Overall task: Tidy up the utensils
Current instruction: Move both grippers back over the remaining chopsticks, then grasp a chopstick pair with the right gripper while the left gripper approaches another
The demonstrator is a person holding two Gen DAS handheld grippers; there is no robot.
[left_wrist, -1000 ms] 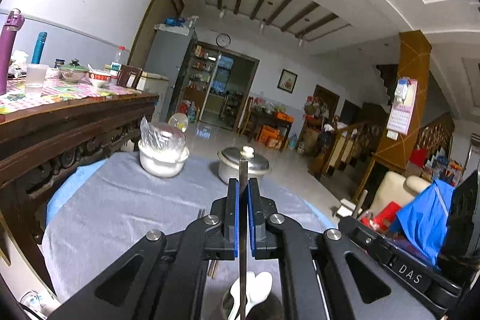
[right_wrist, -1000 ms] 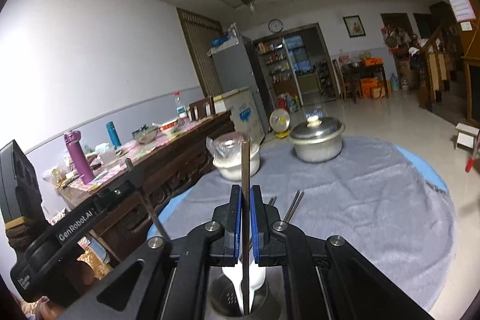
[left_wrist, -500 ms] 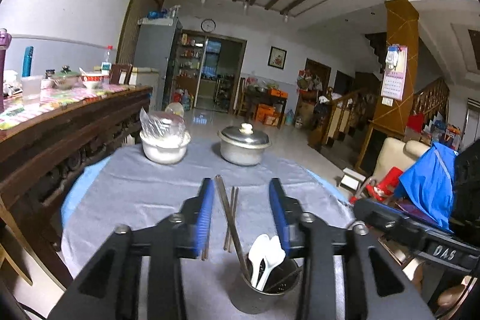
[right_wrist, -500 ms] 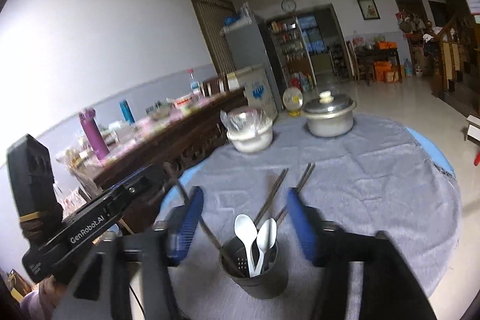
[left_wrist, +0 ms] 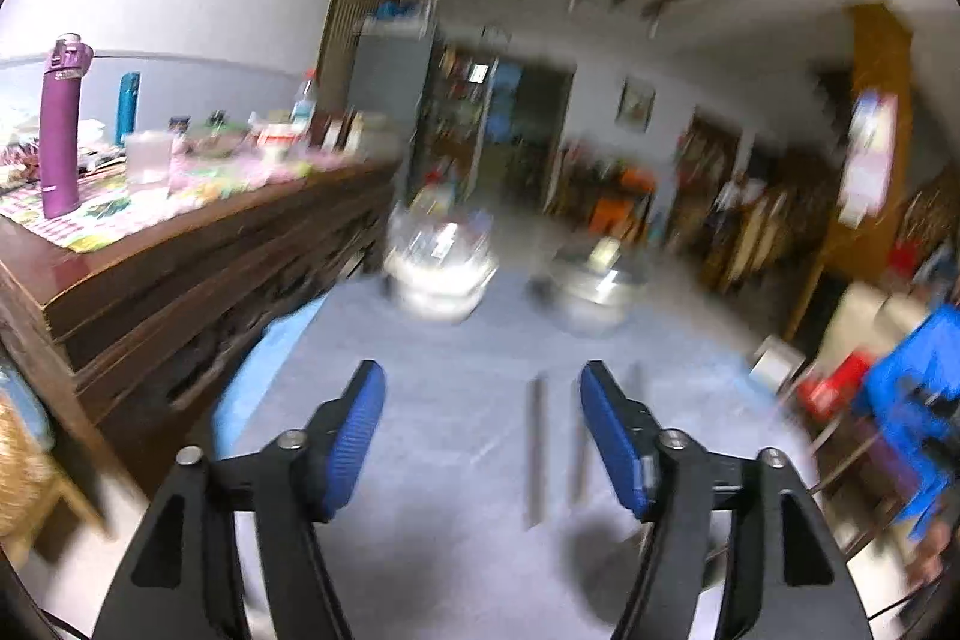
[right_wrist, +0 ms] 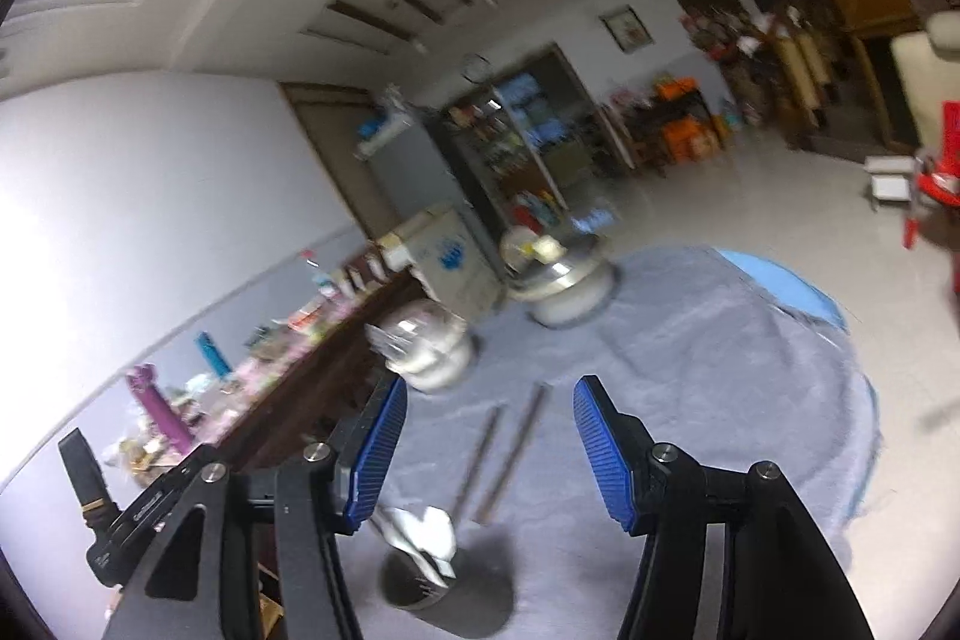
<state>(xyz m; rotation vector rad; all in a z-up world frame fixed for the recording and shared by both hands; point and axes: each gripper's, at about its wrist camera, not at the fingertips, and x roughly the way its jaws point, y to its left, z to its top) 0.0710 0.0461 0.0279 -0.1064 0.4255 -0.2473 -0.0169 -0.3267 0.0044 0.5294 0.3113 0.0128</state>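
While both claws, left claw [left_wrist: 482,433] and right claw [right_wrist: 487,451], have just been opening and nothing is gripped, spoons [right_wrist: 423,531] are stowed in the holder [right_wrist: 414,583]; chopsticks [right_wrist: 501,451] remain on the desk [right_wrist: 720,400].

The right gripper [right_wrist: 486,451] has its blue pads apart with nothing between them; the jaws have just closed a little. Below them stands a dark utensil cup [right_wrist: 420,583] with white spoons [right_wrist: 429,532] on the grey cloth [right_wrist: 720,400]. Two chopsticks [right_wrist: 510,451] lie beyond it. Further away are a covered bowl [right_wrist: 432,349] and a metal pot [right_wrist: 567,289], both blurred.
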